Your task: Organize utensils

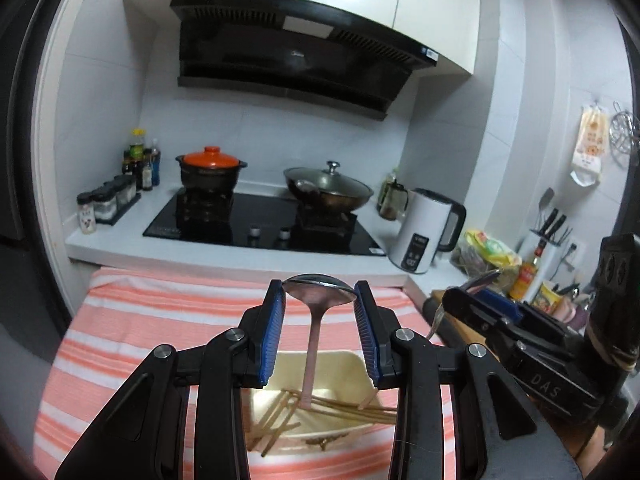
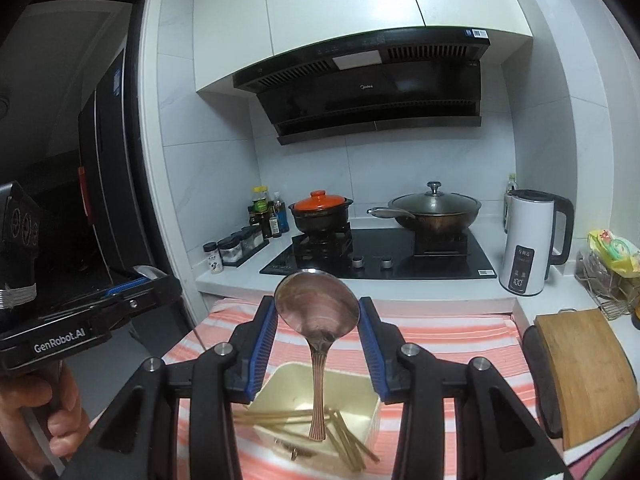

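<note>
My left gripper (image 1: 319, 294) is shut on a metal spoon (image 1: 316, 312) by its bowl; the handle hangs down over a cream box (image 1: 352, 364) that holds several wooden chopsticks (image 1: 340, 410). My right gripper (image 2: 317, 306) is shut on a second metal spoon (image 2: 316, 312), handle hanging over the same box (image 2: 352, 392) and chopsticks (image 2: 280, 416). The right gripper also shows in the left wrist view (image 1: 472, 292), to the right. The left gripper shows at the left of the right wrist view (image 2: 148, 276).
The box sits on an orange-and-white striped cloth (image 1: 160, 320). Behind are a black hob (image 1: 260, 220) with an orange-lidded pot (image 1: 211, 170) and a lidded wok (image 1: 328, 190), a white kettle (image 1: 424, 236), spice jars (image 1: 104, 204), and a wooden cutting board (image 2: 588, 364).
</note>
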